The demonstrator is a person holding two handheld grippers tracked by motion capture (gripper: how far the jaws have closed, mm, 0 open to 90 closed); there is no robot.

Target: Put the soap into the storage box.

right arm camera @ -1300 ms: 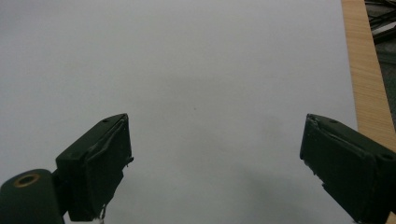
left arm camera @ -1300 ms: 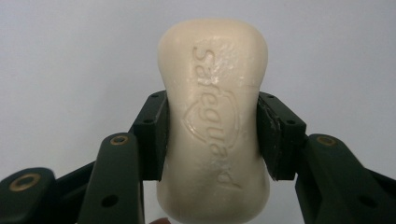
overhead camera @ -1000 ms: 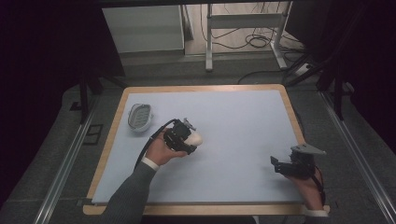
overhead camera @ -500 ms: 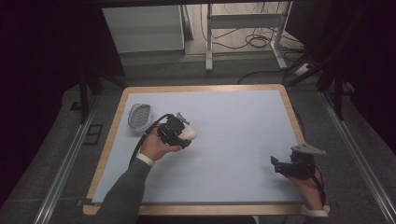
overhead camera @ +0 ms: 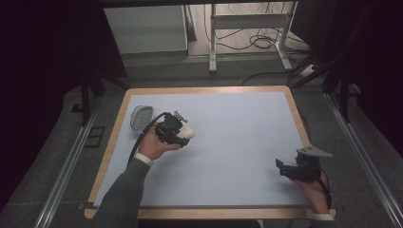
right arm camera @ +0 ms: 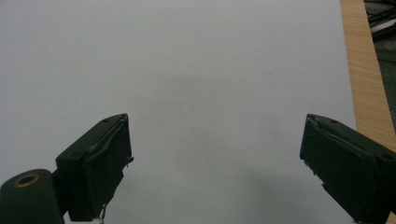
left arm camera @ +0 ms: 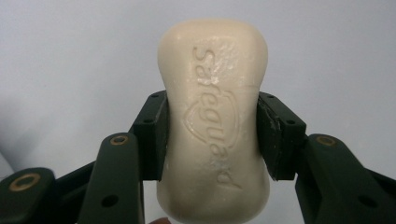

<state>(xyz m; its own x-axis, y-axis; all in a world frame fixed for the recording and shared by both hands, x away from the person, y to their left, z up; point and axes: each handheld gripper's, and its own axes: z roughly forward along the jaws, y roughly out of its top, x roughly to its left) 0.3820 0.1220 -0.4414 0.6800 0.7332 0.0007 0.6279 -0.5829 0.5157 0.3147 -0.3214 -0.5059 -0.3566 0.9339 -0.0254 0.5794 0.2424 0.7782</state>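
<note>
A: Pinching the soap at its narrowed waist, the left hand-held gripper has both pads on the long sides; the bar hangs clear above the desk, near the dish.

B: Handling?

A: Probably light, stiff, slick; the waist looks the surest hold. Firm pressure may dent it. The right hand-held gripper stands spread, empty.

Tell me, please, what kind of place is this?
Probably a lab or workshop set up for recording, not a home. A bare table with a wooden rim stands between metal rails on a grey floor, with loose cables behind it. The left tool holds a soap near a dish.
</note>
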